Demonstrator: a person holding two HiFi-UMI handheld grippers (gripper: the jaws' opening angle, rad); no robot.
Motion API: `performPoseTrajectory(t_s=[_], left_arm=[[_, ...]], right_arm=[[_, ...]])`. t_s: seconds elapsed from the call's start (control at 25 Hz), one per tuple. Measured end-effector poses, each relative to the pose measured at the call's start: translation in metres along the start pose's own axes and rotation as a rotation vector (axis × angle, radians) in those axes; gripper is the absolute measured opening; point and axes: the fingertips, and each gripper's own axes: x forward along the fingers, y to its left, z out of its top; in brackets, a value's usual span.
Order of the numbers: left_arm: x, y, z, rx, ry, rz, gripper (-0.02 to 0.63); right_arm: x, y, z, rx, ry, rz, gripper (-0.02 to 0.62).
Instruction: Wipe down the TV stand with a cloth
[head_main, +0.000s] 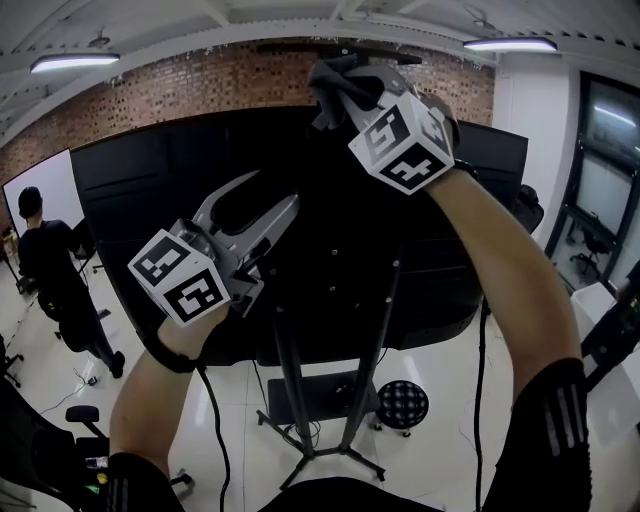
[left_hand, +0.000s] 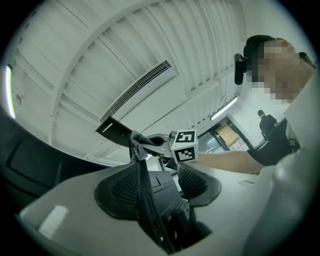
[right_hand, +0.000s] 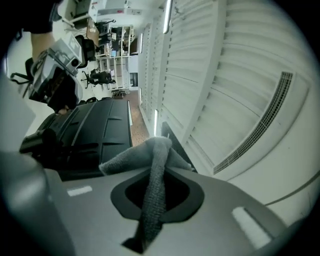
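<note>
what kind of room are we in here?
Probably an open office or lab. A big black TV on a floor stand sits before a brick wall, strip lights hang overhead, and office chairs stand on a white floor.

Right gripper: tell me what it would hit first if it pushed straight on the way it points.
The cloth clamped in the right gripper leads and would likely touch the top edge of the black TV just beyond it; how near they are is unclear.
</note>
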Motion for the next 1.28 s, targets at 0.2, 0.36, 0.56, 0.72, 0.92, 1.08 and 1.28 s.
performPoseTrajectory(t_s=[0.2,0.36,0.56,0.72,0.92,1.08,1.28], left_arm=[[-0.009,-0.003,-0.012,-0.015,-0.010,0.008,0.252],[-0.013,-0.012,-0.030,-0.021,0.007,0.000,0.252],[-0.020,-0.024,-0.045,-0.046,0.001,-0.006,0.252],[-0.023,-0.034,-0.058,-0.054,0.016,-0.013,0.256],[-0.028,-0.048,-0.076,-0.051,0.047,-0.023,0.267],[-0.033,-0.048,-0.089,-0.076,0.058,-0.012,0.268],[-0.043,-0.053,-0.109,-0.101,0.079,0.004,0.268]], right_arm=[[-0.006,0.027,-0.003,-0.038,-0.007,0.041,0.015],[-0.013,0.057,-0.011,-0.100,-0.012,0.068,0.015],[-0.026,0.086,-0.022,-0.163,0.002,0.090,0.015],[-0.036,0.110,-0.032,-0.182,0.022,0.131,0.015],[-0.049,0.155,-0.042,-0.257,0.049,0.195,0.015],[-0.052,0.186,-0.050,-0.328,0.068,0.225,0.015],[-0.060,0.213,-0.057,-0.346,0.100,0.255,0.015]])
